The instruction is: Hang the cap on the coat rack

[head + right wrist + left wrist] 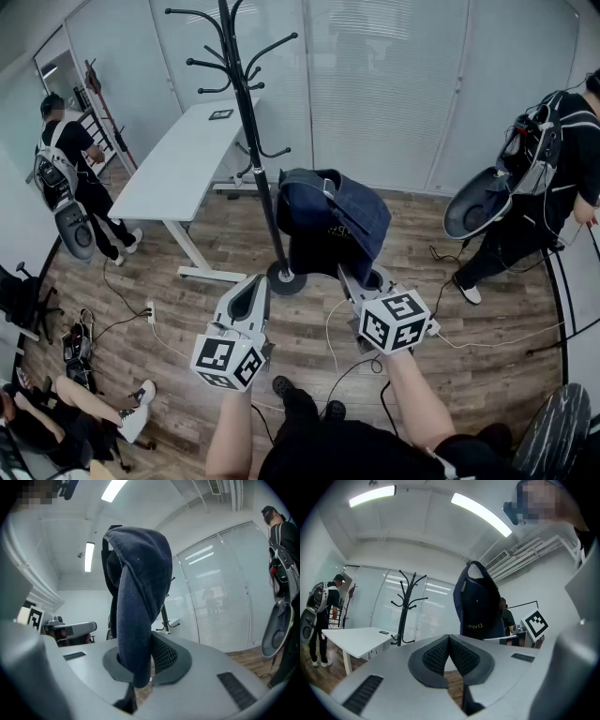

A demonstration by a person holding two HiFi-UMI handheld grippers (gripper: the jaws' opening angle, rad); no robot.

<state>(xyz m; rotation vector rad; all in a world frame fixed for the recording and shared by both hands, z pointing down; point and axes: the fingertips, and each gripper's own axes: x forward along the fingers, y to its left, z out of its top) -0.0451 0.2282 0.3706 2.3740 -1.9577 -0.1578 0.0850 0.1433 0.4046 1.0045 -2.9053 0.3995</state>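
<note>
A dark navy cap (333, 220) hangs in the air just right of the black coat rack (246, 112), whose round base (286, 278) stands on the wood floor. My right gripper (354, 277) is shut on the cap's lower edge. In the right gripper view the cap's cloth (140, 573) rises from between the pads of the right gripper (143, 660). My left gripper (253, 289) is shut and holds nothing, low and left of the rack's base. The left gripper view shows the left gripper (449, 643) with its pads together, and beyond them the cap (480, 602) and the rack (407, 606).
A white table (178, 169) stands behind and left of the rack. One person (66, 178) stands at the far left and another (553, 169) at the right, both with gear. Someone's legs (84, 403) lie at the bottom left. Cables (347, 366) run across the floor.
</note>
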